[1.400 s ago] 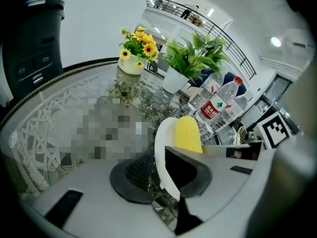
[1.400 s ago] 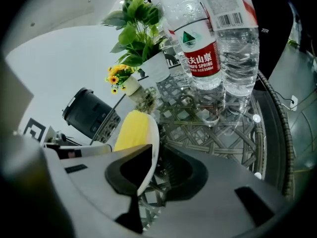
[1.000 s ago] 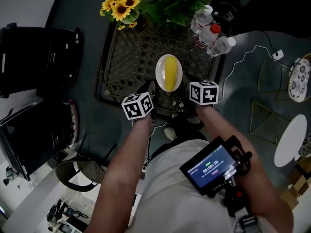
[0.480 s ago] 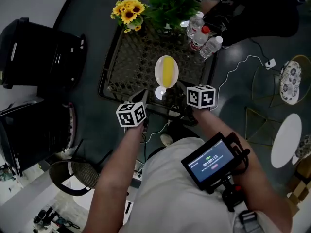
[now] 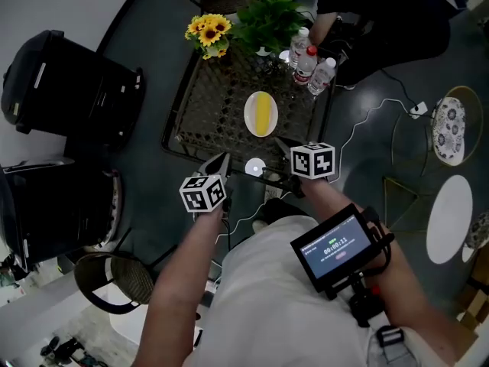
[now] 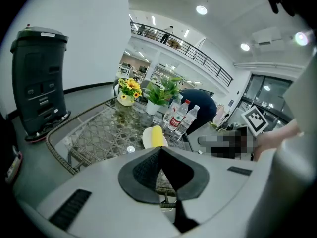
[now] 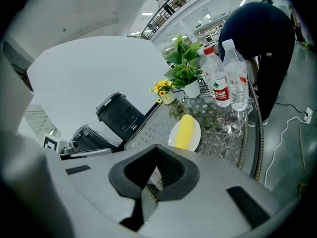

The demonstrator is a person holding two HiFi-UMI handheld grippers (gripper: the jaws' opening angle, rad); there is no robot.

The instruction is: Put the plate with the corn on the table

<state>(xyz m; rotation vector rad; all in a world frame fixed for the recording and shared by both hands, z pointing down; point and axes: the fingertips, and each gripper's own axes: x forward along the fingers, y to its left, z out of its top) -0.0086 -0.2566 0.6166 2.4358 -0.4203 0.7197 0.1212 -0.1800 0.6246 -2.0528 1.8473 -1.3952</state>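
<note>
A white plate (image 5: 260, 114) with a yellow corn cob (image 5: 262, 113) lies on the glass-topped wicker table (image 5: 214, 105), right of its middle. Both grippers hang at the table's near edge, apart from the plate. My left gripper (image 5: 223, 159) is at the plate's near left, my right gripper (image 5: 279, 142) at its near right. Each has its jaw tips together with nothing between them. Beyond my left gripper (image 6: 159, 150) the plate (image 6: 148, 138) and corn (image 6: 156, 135) show, as the plate (image 7: 194, 133) and corn (image 7: 185, 131) do beyond my right gripper (image 7: 157, 148).
At the table's far end stand sunflowers (image 5: 208, 29), a green plant (image 5: 267, 17) and three water bottles (image 5: 309, 63). A person in dark clothes (image 5: 382, 21) is behind them. A black bin (image 5: 69, 82) is to the left. A cable (image 5: 367, 113) crosses the floor at right.
Both grippers have drawn back from the plate's near rim toward the table's near edge. The plate with the corn stays flat on the table.
</note>
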